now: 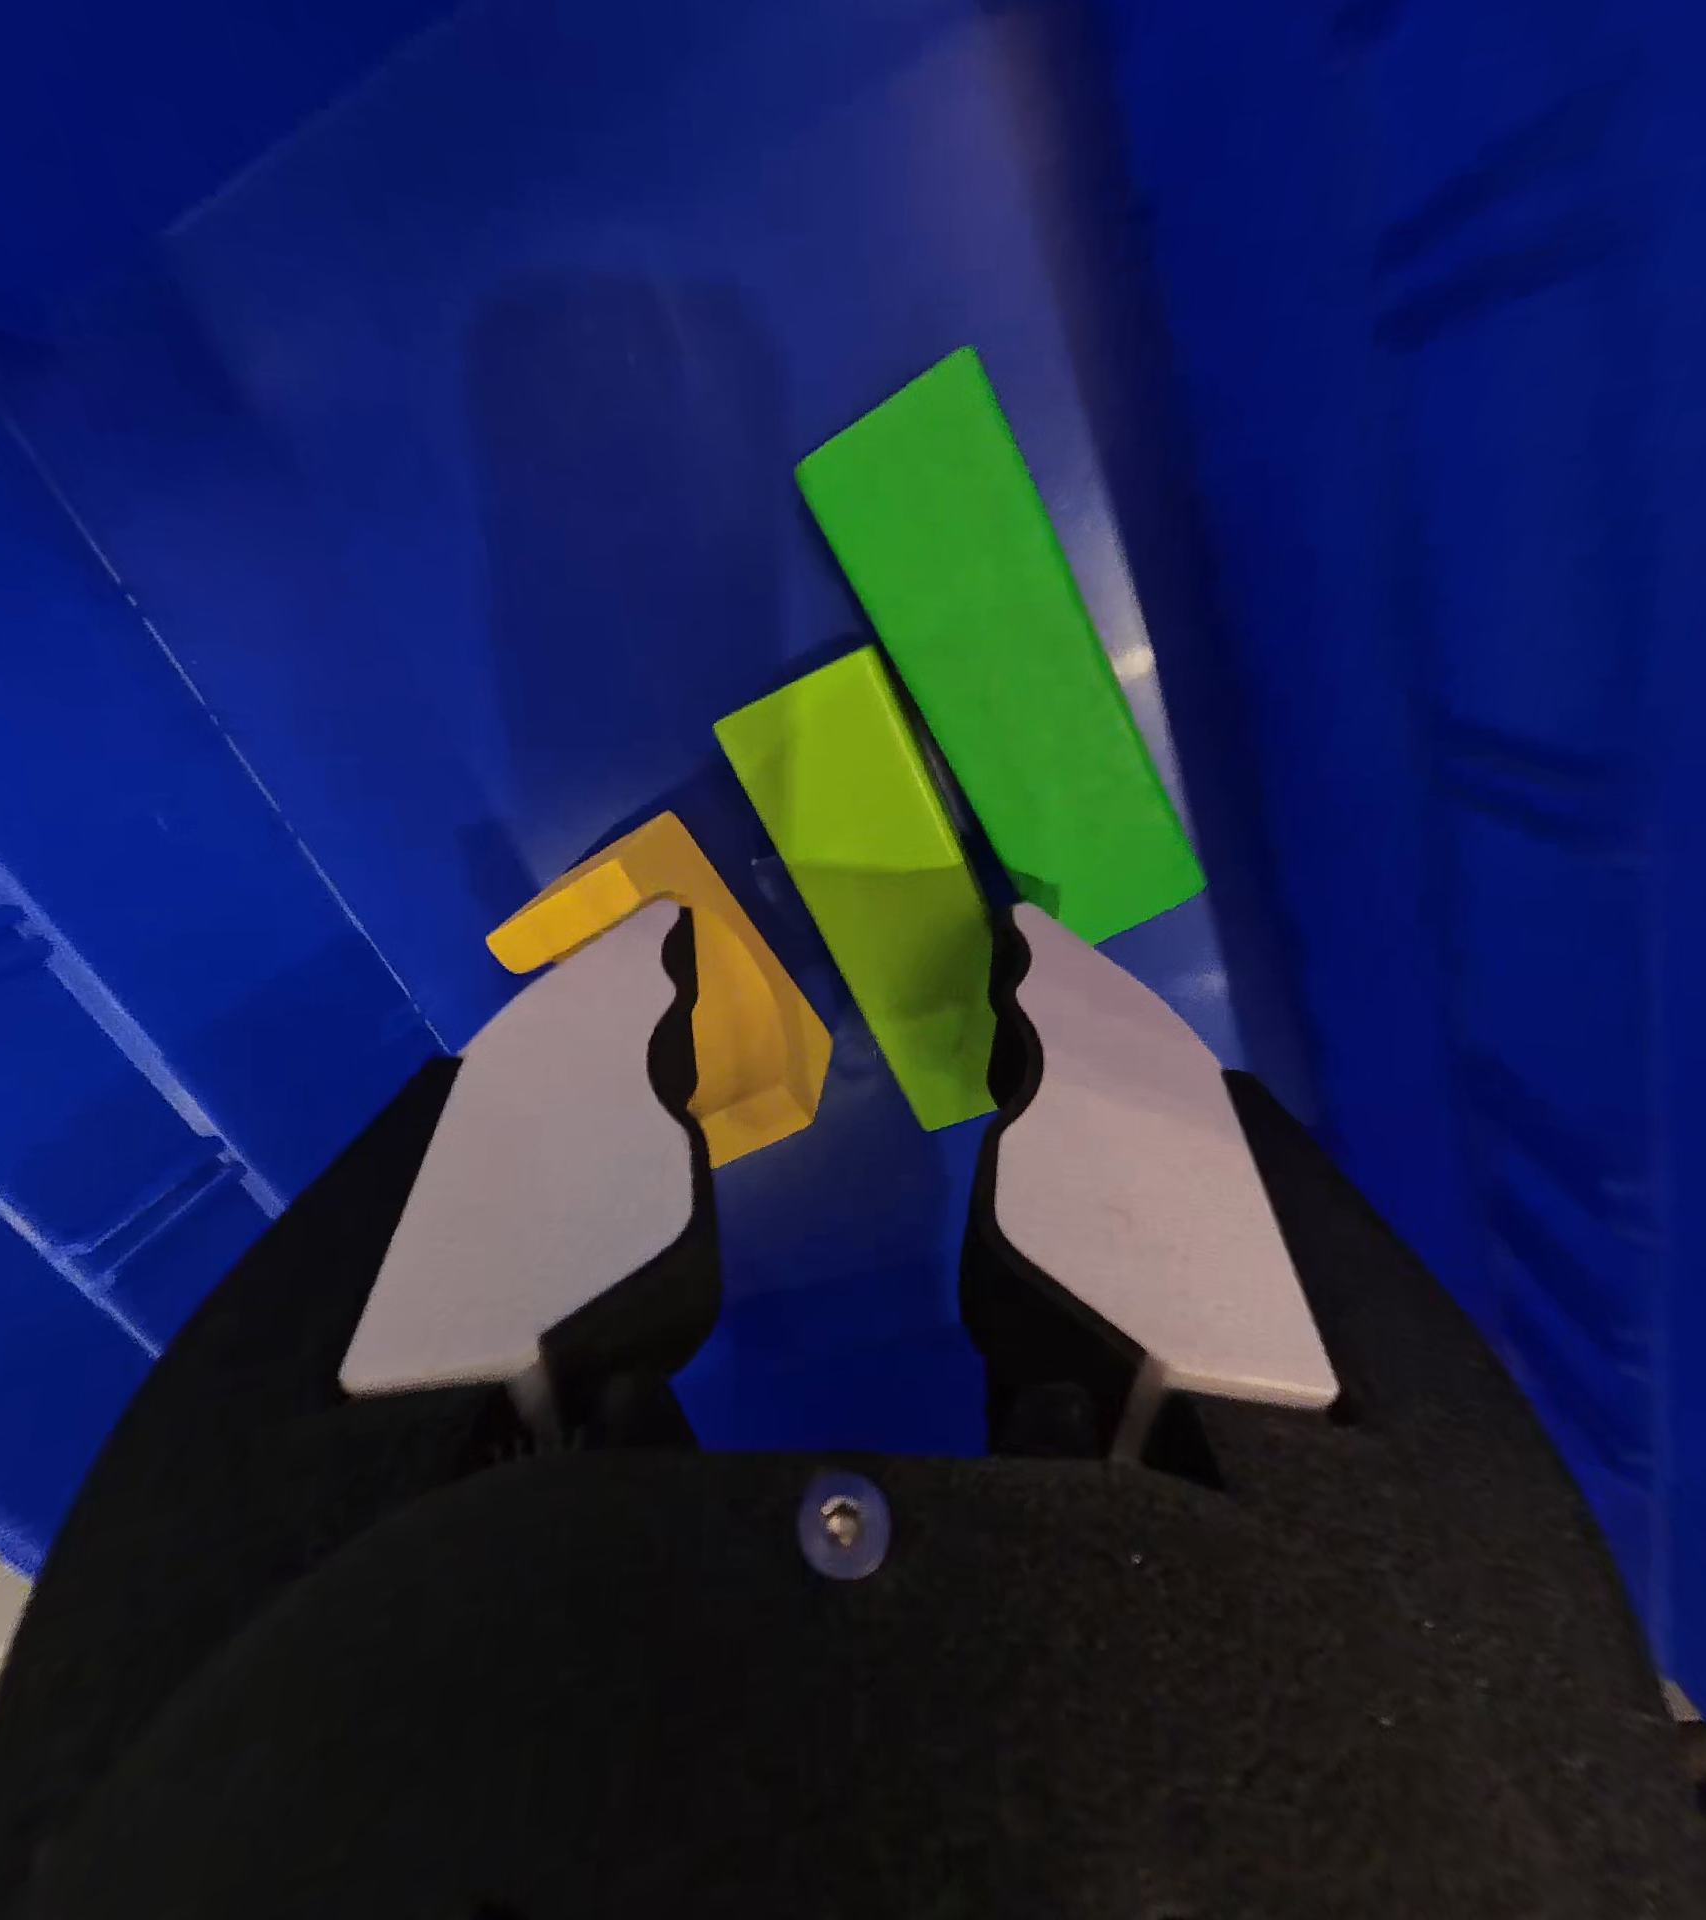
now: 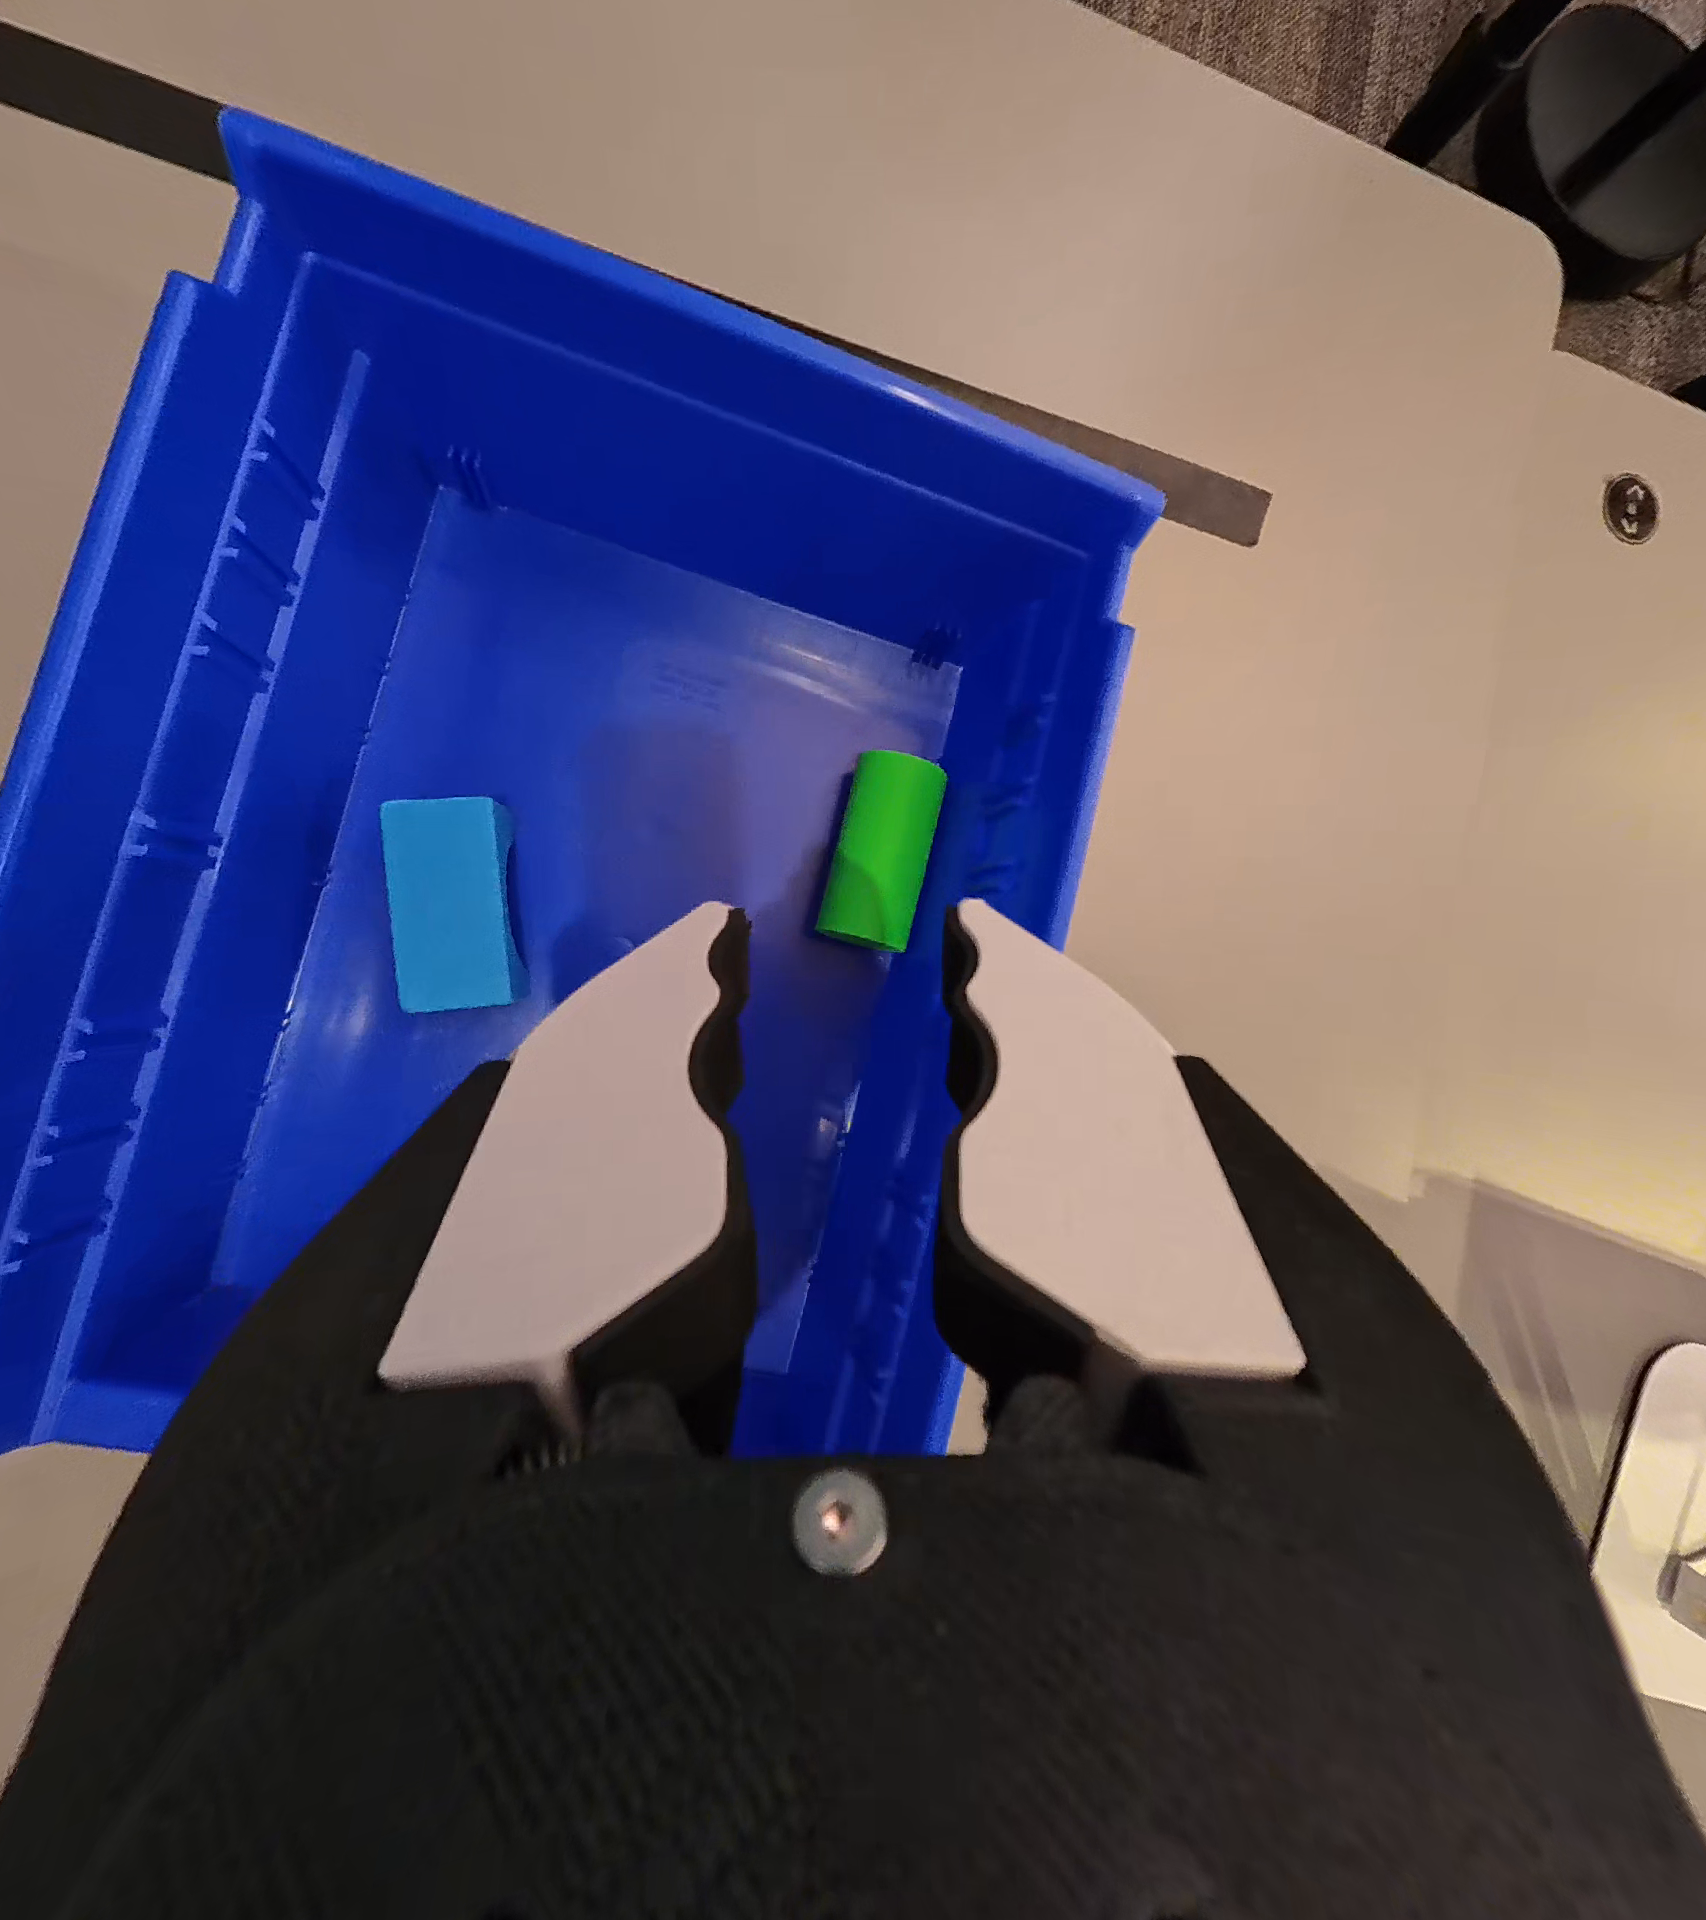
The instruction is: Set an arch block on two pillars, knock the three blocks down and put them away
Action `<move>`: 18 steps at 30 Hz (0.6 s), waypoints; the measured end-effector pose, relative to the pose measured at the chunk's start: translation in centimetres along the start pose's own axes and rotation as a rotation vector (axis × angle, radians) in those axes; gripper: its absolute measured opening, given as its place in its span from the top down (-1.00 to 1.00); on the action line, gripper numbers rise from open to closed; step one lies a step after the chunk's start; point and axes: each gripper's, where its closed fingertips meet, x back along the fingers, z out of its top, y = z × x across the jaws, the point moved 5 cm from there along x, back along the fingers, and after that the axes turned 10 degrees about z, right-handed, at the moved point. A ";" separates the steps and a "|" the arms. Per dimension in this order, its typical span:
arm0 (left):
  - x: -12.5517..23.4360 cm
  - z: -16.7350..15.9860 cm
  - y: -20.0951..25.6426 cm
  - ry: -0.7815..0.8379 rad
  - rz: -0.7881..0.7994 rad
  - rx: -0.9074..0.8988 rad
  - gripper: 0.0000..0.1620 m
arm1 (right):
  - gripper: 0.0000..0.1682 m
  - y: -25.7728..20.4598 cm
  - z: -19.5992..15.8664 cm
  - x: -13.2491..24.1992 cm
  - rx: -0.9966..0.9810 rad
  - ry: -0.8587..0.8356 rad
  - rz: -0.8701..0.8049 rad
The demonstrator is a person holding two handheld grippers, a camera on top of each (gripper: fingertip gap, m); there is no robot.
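Fingers of our left gripper [image 1: 844,914] parted, nothing between them, tips deep inside a blue bin [image 1: 309,520]. At their 10 o'clock, a yellow arch block [image 1: 724,997], partly behind the left finger. At 12 o'clock, a lime-green block [image 1: 870,862], lying on the bin floor. At 1 o'clock, touching it along one side, a long darker green block [image 1: 984,634], close to the bin wall.

Fingers of our right gripper [image 2: 844,920] likewise parted and holding nothing, held above a blue bin [image 2: 620,343] that sits on a pale table [image 2: 1348,831]. At 12 o'clock just past the tips, a green cylinder [image 2: 880,847] on its side near the bin's right wall. At 10 o'clock, well apart from it, a light-blue arch block [image 2: 449,904]. Whether both views show one bin, we cannot tell
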 end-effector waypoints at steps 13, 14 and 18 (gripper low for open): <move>0.2 -0.2 -0.5 -0.039 -0.010 -0.056 0.59 | 0.55 -0.6 0.3 -0.3 0.048 -0.015 -0.011; 0.9 0.0 -0.8 0.002 -0.022 -0.046 0.59 | 0.55 -0.6 0.3 -0.3 0.047 -0.012 -0.009; 6.1 0.7 -1.6 0.256 -0.092 -0.001 0.59 | 0.54 -0.5 0.4 -0.2 0.051 -0.010 -0.024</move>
